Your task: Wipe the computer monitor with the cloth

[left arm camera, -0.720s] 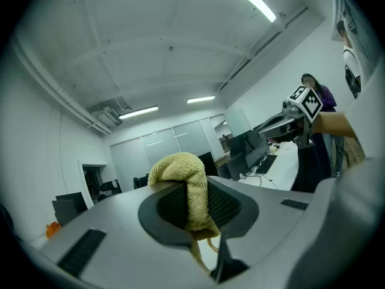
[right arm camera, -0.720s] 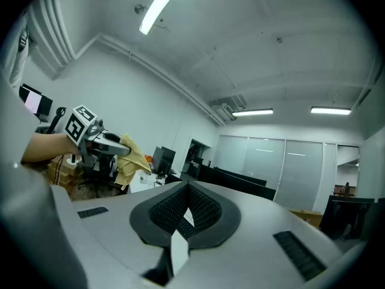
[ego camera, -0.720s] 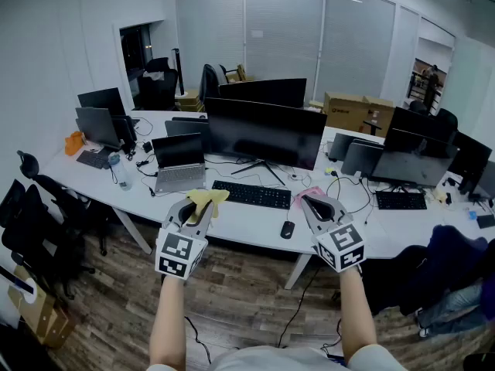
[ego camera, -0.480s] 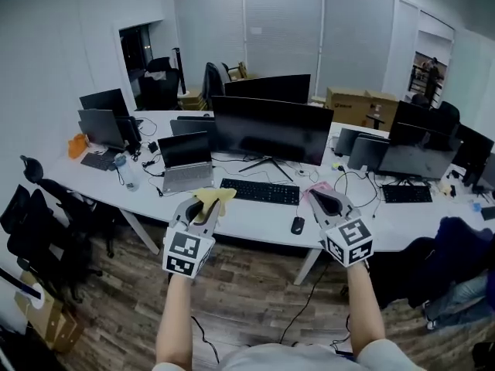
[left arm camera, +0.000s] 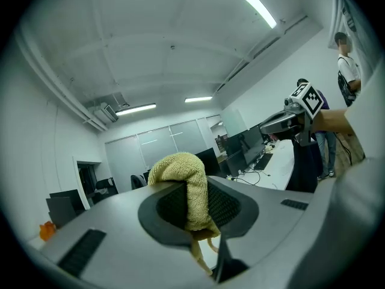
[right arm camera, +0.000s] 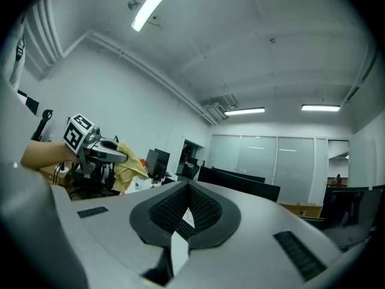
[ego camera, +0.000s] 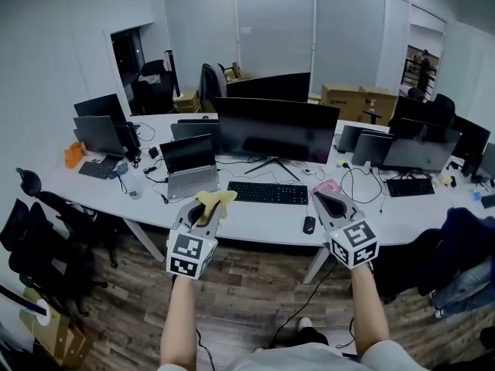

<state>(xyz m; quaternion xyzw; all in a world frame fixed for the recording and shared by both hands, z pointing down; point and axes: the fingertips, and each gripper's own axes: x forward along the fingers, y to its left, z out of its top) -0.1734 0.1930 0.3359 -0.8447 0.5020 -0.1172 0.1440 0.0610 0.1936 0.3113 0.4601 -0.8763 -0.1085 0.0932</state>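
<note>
A long white counter (ego camera: 263, 219) runs from 9 to 3 o'clock above a dark wood-plank floor (ego camera: 247, 300). White blinds (ego camera: 274, 29) cover the windows at 12 o'clock, and a dark open doorway (ego camera: 131, 52) stands at 10. Black office chairs (ego camera: 35, 238) crowd 8 o'clock. Tube lights (left arm camera: 260, 8) line the white ceiling.

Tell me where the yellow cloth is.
Head view, left of centre: the yellow cloth is pinched in the jaws of the left gripper, in front of the white desk, near the laptop.
</note>
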